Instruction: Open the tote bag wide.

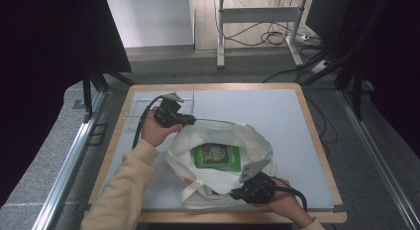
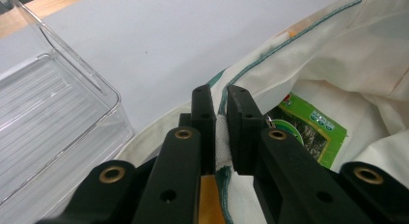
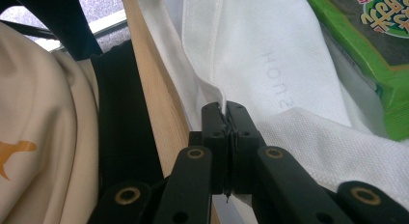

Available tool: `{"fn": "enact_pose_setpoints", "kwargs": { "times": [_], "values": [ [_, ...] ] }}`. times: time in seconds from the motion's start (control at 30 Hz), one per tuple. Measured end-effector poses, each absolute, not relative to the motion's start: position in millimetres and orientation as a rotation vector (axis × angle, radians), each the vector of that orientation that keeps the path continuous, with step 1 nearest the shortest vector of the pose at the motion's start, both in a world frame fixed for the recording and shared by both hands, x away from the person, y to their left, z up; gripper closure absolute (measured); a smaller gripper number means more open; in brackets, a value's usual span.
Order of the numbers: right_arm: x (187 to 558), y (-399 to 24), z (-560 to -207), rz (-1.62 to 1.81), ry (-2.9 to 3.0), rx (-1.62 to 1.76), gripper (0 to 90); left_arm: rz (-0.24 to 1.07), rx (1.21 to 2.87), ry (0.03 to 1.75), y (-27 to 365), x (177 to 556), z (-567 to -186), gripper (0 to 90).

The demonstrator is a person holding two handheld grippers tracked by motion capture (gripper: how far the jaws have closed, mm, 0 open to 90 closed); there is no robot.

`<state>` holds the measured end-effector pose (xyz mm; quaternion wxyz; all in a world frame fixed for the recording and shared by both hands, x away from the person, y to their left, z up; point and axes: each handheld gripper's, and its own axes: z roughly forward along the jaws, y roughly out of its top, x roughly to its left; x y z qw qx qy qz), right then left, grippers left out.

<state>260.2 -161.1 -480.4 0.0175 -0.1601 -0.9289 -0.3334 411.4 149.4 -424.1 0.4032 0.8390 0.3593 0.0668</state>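
A white cloth tote bag (image 1: 247, 141) lies open in the middle of the table, and a green snack packet (image 1: 216, 156) rests inside it. My left gripper (image 1: 189, 121) is at the bag's far left rim. In the left gripper view this left gripper (image 2: 220, 96) is shut on the green-stitched rim of the bag (image 2: 308, 45), with the packet (image 2: 313, 132) just beyond. My right gripper (image 1: 236, 194) holds the bag's near rim. In the right gripper view the right gripper (image 3: 224, 108) is shut on a white fabric edge of the bag (image 3: 270, 55), and the packet (image 3: 381, 45) is at the upper right.
A clear plastic tray (image 2: 48, 118) stands on the white table top (image 1: 277, 108) beside my left gripper, also faintly seen as the tray (image 1: 143, 105) at the back left. The wooden table edge (image 3: 154, 89) runs close to my right gripper, beside a person's cream sleeve (image 3: 43, 113).
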Motion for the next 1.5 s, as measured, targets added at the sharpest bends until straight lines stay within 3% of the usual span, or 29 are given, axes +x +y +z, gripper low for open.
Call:
{"fn": "enact_pose_setpoints", "kwargs": {
  "times": [0.53, 0.77, 1.03, 1.2, 1.5],
  "values": [
    [261.6, -161.6, -479.5, -1.043, -2.893, -0.513, 85.4, 0.174, 2.141, 0.851, 148.1, 398.2, -427.1, 81.0],
    [260.4, -161.2, -475.6, -1.070, -2.909, -0.511, 77.7, 0.203, 2.148, 0.818, 147.4, 383.8, -429.0, 67.0],
    [262.3, -166.3, -466.5, -1.130, -2.924, -0.553, 59.2, 0.256, 2.132, 0.762, 158.0, 362.4, -418.1, 49.5],
    [265.5, -171.7, -460.6, -1.188, -2.928, -0.609, 51.6, 0.274, 2.099, 0.728, 167.0, 345.8, -413.4, 47.1],
    [267.8, -175.6, -456.8, -1.216, -2.936, -0.651, 46.9, 0.242, 2.106, 0.714, 174.8, 327.9, -410.9, 47.7]
  ]
}}
